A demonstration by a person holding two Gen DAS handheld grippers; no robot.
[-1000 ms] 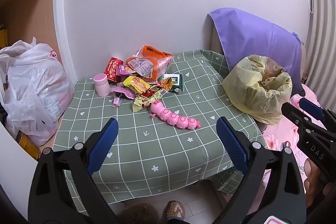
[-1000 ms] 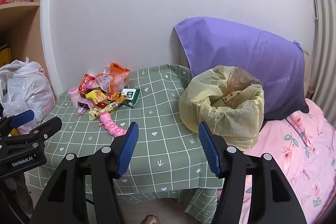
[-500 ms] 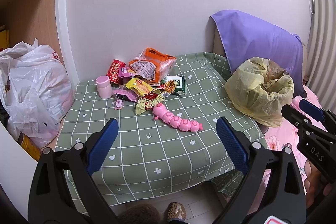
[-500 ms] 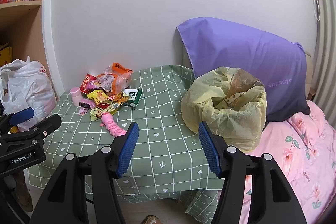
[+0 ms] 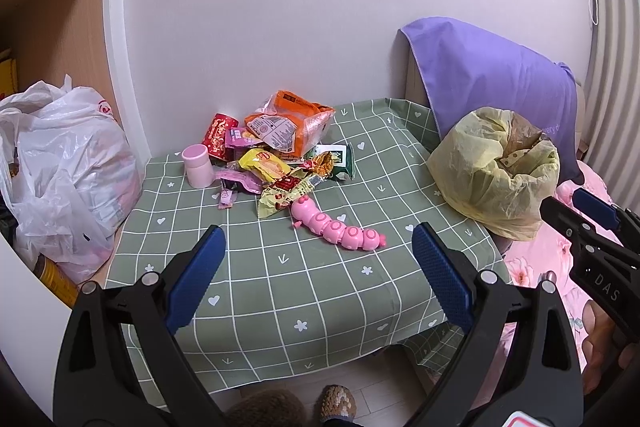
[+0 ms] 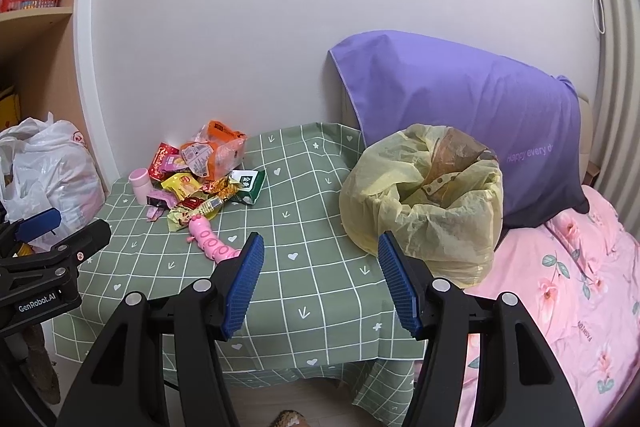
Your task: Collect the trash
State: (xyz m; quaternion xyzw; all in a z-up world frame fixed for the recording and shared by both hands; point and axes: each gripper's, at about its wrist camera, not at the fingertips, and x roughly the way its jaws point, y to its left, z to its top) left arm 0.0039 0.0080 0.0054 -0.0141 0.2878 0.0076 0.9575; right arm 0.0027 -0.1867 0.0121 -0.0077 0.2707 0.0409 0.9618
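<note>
A heap of snack wrappers (image 5: 276,155) (image 6: 204,175) lies at the back left of the table with the green checked cloth (image 5: 304,279) (image 6: 304,211), topped by an orange bag (image 5: 290,125). An open yellow trash bag (image 5: 496,167) (image 6: 424,199) stands at the table's right edge. My left gripper (image 5: 318,247) hovers open in front of the table, well short of the heap. My right gripper (image 6: 320,259) is open too, near the front edge, left of the yellow bag. Neither holds anything.
A pink caterpillar toy (image 5: 338,229) (image 6: 210,241) lies before the heap and a pink cup (image 5: 197,165) beside it. A full white plastic bag (image 5: 60,171) sits left of the table. A purple pillow (image 6: 468,123) and pink floral bedding (image 6: 560,291) are on the right.
Both grippers have moved a little closer to the table, so the heap and the yellow bag look slightly nearer. Both stay open.
</note>
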